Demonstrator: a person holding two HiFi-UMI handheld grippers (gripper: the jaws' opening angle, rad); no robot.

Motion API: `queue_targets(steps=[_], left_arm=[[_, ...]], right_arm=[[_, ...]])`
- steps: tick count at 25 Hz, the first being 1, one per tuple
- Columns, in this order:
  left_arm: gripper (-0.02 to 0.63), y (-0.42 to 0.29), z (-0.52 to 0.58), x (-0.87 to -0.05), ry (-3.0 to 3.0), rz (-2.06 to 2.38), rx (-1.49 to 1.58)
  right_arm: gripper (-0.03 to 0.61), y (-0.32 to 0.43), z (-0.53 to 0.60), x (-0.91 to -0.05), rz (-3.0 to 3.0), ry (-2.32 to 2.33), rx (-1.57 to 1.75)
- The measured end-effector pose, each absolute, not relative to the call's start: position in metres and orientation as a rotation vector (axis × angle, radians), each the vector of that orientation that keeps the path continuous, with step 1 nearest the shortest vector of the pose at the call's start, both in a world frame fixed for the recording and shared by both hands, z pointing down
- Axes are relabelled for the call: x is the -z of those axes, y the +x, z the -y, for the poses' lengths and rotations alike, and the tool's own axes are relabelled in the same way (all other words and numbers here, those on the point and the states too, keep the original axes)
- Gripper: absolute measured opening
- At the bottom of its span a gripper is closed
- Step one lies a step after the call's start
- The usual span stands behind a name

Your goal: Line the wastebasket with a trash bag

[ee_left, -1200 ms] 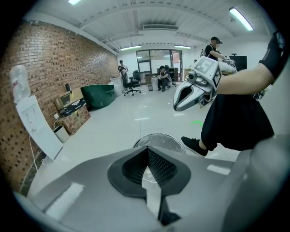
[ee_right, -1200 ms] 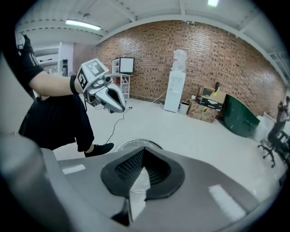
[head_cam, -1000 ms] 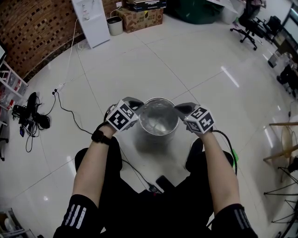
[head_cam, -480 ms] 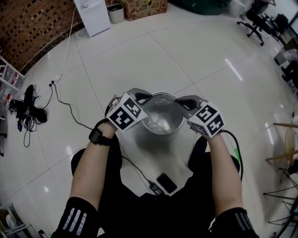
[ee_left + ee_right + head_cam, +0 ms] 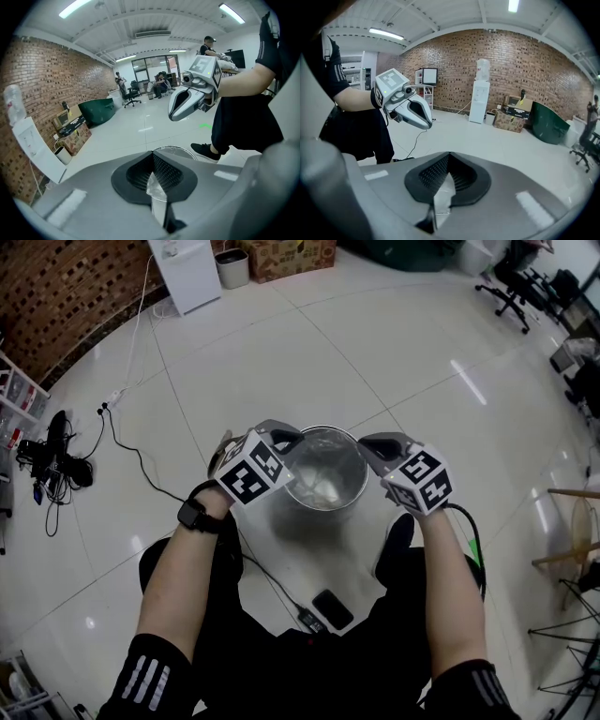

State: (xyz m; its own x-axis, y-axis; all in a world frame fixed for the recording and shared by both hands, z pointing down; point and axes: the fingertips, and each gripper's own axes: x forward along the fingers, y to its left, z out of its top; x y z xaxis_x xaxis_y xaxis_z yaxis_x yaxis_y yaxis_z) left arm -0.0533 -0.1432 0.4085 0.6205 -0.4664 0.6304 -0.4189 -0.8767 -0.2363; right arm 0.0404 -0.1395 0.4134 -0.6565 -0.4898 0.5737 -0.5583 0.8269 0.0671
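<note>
On open white floor, wastebasket, left gripper and right gripper each clamped on trash bag at opposite rim edges.

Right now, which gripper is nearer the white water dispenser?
Left. The left gripper pinches the trash bag at the wastebasket rim on the water dispenser side; the right gripper pinches it at the opposite rim.

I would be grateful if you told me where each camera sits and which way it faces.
Head view: on the person's head, facing steeply down at the wastebasket; both forearms show.
Left gripper view: on the left hand-held gripper, looking along its jaws over the wastebasket; the right hand-held gripper and arm show.
Right gripper view: on the right hand-held gripper, facing the brick wall; the left arm shows.
Shared: both gripper views show the trash bag pinched.
</note>
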Motion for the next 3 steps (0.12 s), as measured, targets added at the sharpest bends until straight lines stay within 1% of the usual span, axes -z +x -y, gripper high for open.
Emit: queue_targets(steps=[3], left_arm=[[-0.005,-0.0568,0.1437,-0.4085,-2.74,-0.779,1.096]], right_arm=[[0.006,0.0378,0.1365,-0.4177,2.409,0.757,-0.155]])
